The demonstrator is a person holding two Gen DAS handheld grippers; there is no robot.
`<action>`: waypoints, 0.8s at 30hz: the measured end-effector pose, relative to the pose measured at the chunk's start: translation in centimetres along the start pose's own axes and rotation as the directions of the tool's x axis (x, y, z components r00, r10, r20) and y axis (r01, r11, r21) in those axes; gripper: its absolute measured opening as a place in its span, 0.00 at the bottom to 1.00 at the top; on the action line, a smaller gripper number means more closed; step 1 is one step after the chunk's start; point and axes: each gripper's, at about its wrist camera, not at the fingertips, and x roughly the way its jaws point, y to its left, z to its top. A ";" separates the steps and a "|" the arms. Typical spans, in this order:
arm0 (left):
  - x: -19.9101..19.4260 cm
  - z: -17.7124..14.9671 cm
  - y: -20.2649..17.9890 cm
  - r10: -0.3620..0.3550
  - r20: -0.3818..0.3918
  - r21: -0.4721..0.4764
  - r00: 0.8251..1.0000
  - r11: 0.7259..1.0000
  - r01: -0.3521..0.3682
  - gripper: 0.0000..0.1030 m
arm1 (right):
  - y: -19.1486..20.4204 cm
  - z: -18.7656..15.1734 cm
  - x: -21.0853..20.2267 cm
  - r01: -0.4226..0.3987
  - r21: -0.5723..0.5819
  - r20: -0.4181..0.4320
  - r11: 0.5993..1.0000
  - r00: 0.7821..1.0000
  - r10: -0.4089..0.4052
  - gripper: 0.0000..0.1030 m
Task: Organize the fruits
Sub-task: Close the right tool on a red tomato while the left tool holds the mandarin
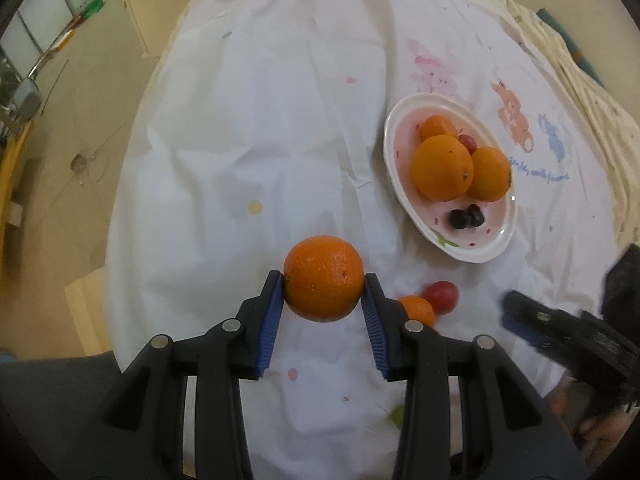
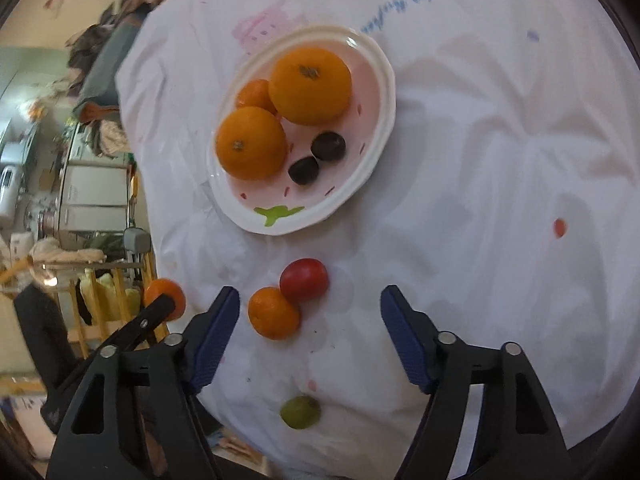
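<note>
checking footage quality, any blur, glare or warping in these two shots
Left wrist view: strong fisheye bending with dark corners; the held orange is sharp, the right gripper at the edge is smeared. Right wrist view: same warping; the plate is fairly crisp, the green fruit soft. Light is flat, with no glare.

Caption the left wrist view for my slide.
Left gripper holds an orange above the cloth, near the plate.

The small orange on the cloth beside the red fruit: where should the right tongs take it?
Across its widest middle, from above. The small orange touches the red fruit on its far side, so one pad should go on each free flank, left and right, where the open right tongs already stand.
</note>
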 end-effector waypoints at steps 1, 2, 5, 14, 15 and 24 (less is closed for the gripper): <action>-0.2 0.0 0.0 -0.004 0.002 0.001 1.000 1.000 0.004 0.34 | 0.0 0.0 0.6 0.006 0.016 -0.006 1.000 1.000 -0.006 0.65; -0.4 -0.1 0.1 -0.012 0.002 0.000 1.000 1.000 0.012 0.34 | 0.0 0.0 1.2 0.012 0.030 -0.014 0.999 1.000 -0.011 0.63; -0.6 -0.1 0.0 -0.015 -0.001 -0.002 1.000 1.000 0.015 0.34 | 0.4 -0.2 3.2 0.020 0.067 -0.034 0.998 0.999 -0.018 0.53; -0.6 -0.1 0.2 -0.041 -0.013 -0.017 0.999 0.999 0.041 0.34 | 1.5 -0.5 5.6 0.081 0.117 0.007 0.990 0.997 -0.082 0.36; -0.7 -0.1 0.2 -0.046 -0.014 -0.019 0.999 0.999 0.045 0.34 | 1.5 -0.5 5.7 0.077 0.122 0.010 0.990 0.997 -0.079 0.35; -0.8 0.0 0.2 -0.043 -0.010 -0.018 0.999 0.999 0.042 0.34 | 2.3 -0.6 2.8 0.046 0.062 0.044 0.997 0.998 -0.049 0.35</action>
